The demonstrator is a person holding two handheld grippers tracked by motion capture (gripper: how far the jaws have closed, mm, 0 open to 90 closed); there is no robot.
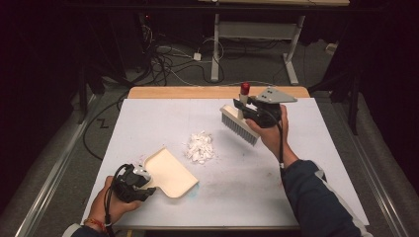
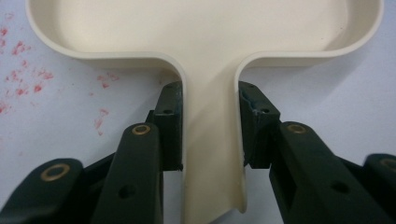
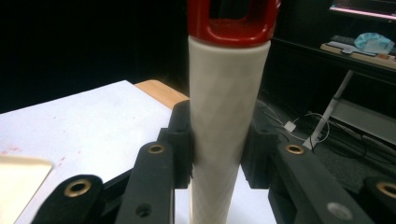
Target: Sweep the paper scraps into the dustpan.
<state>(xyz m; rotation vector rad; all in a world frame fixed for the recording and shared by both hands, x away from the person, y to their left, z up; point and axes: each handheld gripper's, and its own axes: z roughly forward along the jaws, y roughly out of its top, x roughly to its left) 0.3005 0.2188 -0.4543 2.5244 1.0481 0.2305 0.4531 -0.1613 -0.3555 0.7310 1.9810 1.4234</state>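
Left gripper (image 2: 210, 135) clamping dustpan (image 2: 196, 28) handle; right gripper (image 3: 217, 149) — gripping brush (image 3: 226, 116) handle

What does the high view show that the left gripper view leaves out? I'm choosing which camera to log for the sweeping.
High view alone: the pile of white scraps, the brush held by the right tool, and the floor cables.
Left gripper view alone: both jaws pressed against the dustpan's handle, and red specks on the table.
Shared: the cream dustpan in the left tool.
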